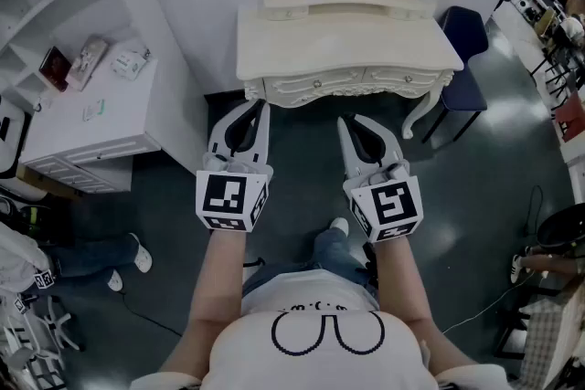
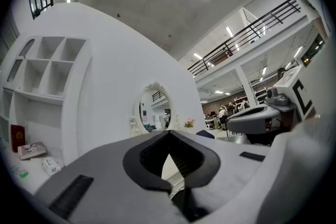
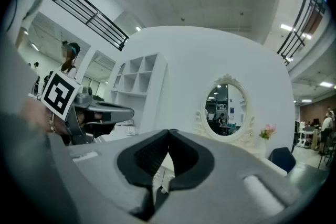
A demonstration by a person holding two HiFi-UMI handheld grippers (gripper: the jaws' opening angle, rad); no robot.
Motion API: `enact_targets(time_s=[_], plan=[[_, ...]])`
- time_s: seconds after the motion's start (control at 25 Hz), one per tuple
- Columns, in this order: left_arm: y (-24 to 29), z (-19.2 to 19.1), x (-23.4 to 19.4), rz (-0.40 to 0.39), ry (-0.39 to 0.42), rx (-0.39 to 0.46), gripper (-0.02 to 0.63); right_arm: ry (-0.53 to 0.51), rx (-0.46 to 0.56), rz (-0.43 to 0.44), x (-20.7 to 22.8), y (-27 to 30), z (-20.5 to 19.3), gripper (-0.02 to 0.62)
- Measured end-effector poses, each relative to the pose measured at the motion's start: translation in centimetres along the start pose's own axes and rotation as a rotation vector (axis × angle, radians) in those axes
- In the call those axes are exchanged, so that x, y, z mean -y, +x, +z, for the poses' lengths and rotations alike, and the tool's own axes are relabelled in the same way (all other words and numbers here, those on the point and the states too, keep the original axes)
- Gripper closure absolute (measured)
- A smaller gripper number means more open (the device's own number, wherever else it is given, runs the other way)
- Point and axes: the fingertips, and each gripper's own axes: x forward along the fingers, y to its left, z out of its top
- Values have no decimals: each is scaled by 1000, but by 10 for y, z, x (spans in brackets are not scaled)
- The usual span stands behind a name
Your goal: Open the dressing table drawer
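You've got left gripper (image 1: 261, 104) and right gripper (image 1: 346, 120) jaws together, empty. The dressing table drawer (image 1: 322, 87) probably slides light, so pinch its tiny knob (image 1: 317, 84).

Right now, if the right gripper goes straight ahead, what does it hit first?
Likely the middle drawer front. The right gripper, shut and empty, points at it with nothing in between. Height is unclear, so it might catch the tabletop edge instead.
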Motion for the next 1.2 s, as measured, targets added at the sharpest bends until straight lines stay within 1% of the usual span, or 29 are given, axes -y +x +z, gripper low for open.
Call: enact_targets(time_s=[0.16,0.28,0.68,0.8,0.92,1.04,1.2], plan=[[23,-6,-7,16,5,-2,607,0,0,9,17,17,-8,598],[47,-12,-11,34,3,-7,607,17,7,16,38,32,-13,598],[156,-34,-9,109,-5,-47,607,43,-13,102,129,95,-42,598],[187,-39,-5,138,1,-47,607,38,-12,131,158,110,-50,598],[210,-47,4,148,12,-62,607,40,-14,147,182,122,-59,598],[225,-58,6,152,25,-87,607,58,-28,160,194,132,-72,598],[246,-69,-5,164,17,-103,607,67,-63,172,201,152,-89,598]])
